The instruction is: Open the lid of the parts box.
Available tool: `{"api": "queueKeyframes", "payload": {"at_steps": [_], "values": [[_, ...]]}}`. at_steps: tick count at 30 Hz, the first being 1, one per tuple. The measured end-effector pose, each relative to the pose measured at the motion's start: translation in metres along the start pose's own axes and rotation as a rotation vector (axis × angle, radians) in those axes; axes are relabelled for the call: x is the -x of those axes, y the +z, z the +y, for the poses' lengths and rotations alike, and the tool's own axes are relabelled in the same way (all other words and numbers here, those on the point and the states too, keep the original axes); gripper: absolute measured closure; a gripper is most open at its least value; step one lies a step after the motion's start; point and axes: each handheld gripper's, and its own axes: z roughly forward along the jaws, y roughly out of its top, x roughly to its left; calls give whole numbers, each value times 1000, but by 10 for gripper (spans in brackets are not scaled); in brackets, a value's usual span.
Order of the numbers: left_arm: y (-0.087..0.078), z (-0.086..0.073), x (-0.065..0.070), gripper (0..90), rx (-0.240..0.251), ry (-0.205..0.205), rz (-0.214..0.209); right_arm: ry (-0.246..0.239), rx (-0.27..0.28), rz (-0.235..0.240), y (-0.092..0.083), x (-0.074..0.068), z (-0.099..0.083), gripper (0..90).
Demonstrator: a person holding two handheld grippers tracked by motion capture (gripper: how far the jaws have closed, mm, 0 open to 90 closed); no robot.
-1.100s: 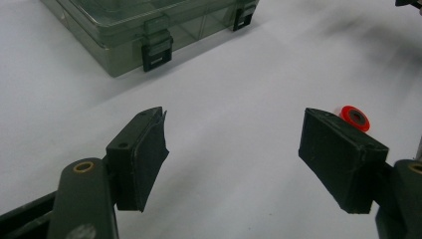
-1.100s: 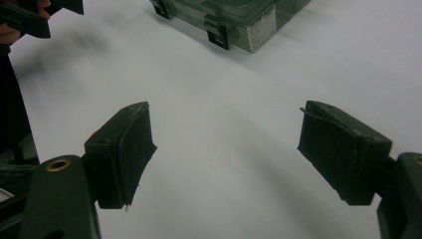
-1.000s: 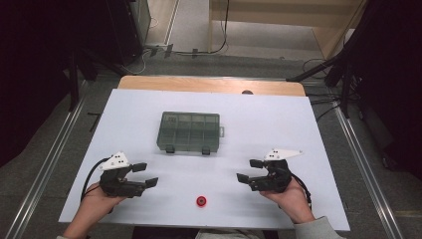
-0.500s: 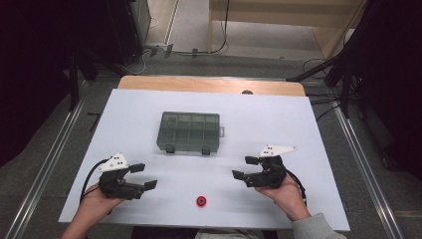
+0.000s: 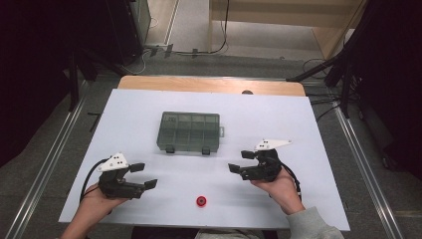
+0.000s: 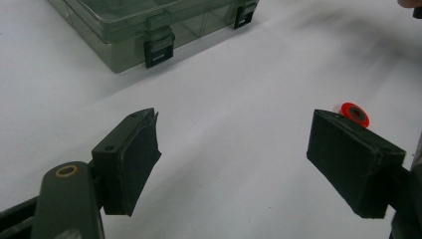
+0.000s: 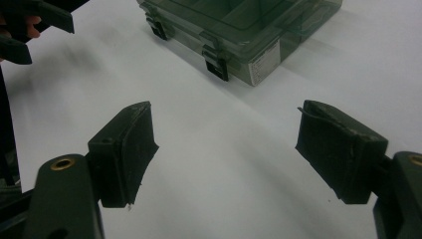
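Fingers on both grippers spread wide, nothing between them. Left gripper sits low on the white counter, near its front-left edge; its jaws have just been opening and now stand wide with bare counter in the gap. Right gripper is over the front-right part of the counter, also gaping, also with bare counter in its gap.

Red ring lies flat on the counter near the front edge, between my two hands and a bit closer to me than either set of fingers. It touches neither gripper. In the left gripper view the ring peeks out just behind the top of my right-hand finger (outside the gap, not in it).

Green compartment box sits mid-counter, well ahead of both grippers, lid closed, two dark latches facing me. In the left gripper view the box is up and to the left of the fingers; in the right gripper view the box is straight ahead, well clear of the finger tips.
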Motion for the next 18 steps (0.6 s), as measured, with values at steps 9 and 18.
{"api": "queueKeyframes", "payload": {"at_steps": [9, 18], "values": [[0, 0, 0, 200, -2, 1, 1, -11, -3, -2, 9, -1, 7, 241], [1, 0, 1, 200, -6, 4, 1, -22, -5, -17, 19, 0, 13, 251]]}}
